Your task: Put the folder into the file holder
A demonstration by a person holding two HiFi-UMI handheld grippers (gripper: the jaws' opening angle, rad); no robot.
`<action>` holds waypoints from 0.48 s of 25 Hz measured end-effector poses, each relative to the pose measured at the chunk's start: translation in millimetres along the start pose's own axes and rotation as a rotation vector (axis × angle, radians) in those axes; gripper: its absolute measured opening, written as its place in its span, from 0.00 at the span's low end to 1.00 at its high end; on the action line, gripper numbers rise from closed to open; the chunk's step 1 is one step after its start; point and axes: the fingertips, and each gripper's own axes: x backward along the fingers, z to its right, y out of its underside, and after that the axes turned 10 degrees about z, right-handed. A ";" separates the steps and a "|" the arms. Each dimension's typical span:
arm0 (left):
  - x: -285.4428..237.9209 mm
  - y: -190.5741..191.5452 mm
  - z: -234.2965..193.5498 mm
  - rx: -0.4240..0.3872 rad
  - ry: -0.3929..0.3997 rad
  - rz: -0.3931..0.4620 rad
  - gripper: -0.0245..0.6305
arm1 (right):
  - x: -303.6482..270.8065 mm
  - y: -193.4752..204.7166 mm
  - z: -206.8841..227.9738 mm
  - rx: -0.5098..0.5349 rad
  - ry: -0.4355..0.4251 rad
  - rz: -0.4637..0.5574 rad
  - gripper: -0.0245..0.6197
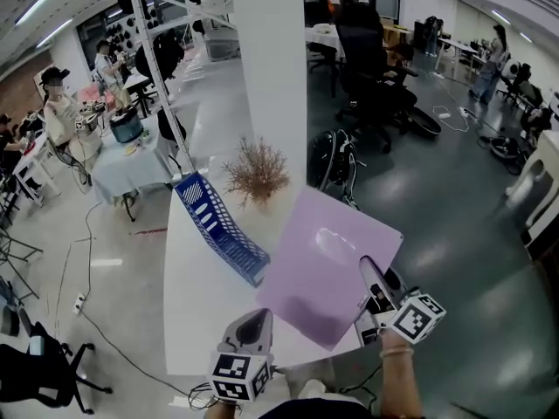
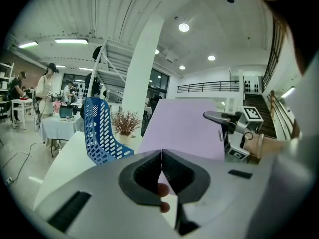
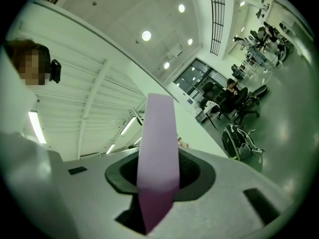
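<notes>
The purple folder [image 1: 327,264] hangs tilted over the right part of the white table [image 1: 196,295]. My right gripper [image 1: 376,288] is shut on its near right edge. In the right gripper view the folder [image 3: 158,138] runs edge-on between the pads. The blue perforated file holder [image 1: 218,225] rests on the table left of the folder, apart from it. My left gripper [image 1: 251,326] hovers by the table's near edge, shut with nothing in it. Its jaws meet in the left gripper view [image 2: 161,153], which also shows the holder [image 2: 99,131], the folder [image 2: 187,126] and the right gripper [image 2: 219,117].
A dried plant [image 1: 256,175] stands at the table's far end before a white pillar [image 1: 266,59]. A backpack [image 1: 336,160] and a black office chair [image 1: 367,68] are on the floor to the right. People sit at a table [image 1: 131,160] far left.
</notes>
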 end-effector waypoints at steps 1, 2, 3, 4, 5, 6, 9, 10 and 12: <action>1.7 -0.1 -3.4 -0.002 0.000 -0.001 0.04 | -2.2 0.1 -4.3 0.009 -0.004 0.004 0.25; 3.9 0.2 -6.7 -0.005 0.001 -0.003 0.04 | -4.0 -0.1 -8.5 0.016 -0.008 0.010 0.25; 6.3 1.1 -10.1 -0.006 0.002 -0.005 0.04 | -5.3 -0.6 -12.5 0.021 -0.011 0.019 0.25; 8.5 2.1 -13.5 -0.005 0.003 -0.007 0.04 | -6.3 -1.1 -15.9 0.025 -0.014 0.029 0.25; 10.4 3.2 -17.1 -0.003 0.006 -0.008 0.04 | -7.6 -1.5 -18.9 0.031 -0.016 0.039 0.25; 11.8 3.9 -21.0 0.000 0.008 -0.008 0.04 | -9.5 -1.8 -21.8 0.038 -0.018 0.047 0.25; 15.2 1.4 -33.8 0.002 0.015 -0.008 0.04 | -19.1 -1.5 -32.5 0.070 -0.018 0.057 0.25; 16.2 0.1 -37.7 0.001 0.017 -0.007 0.04 | -22.2 -1.4 -36.7 0.084 -0.018 0.059 0.25; 18.3 -1.6 -44.5 0.000 0.025 -0.010 0.04 | -27.0 -1.3 -44.9 0.109 -0.019 0.066 0.25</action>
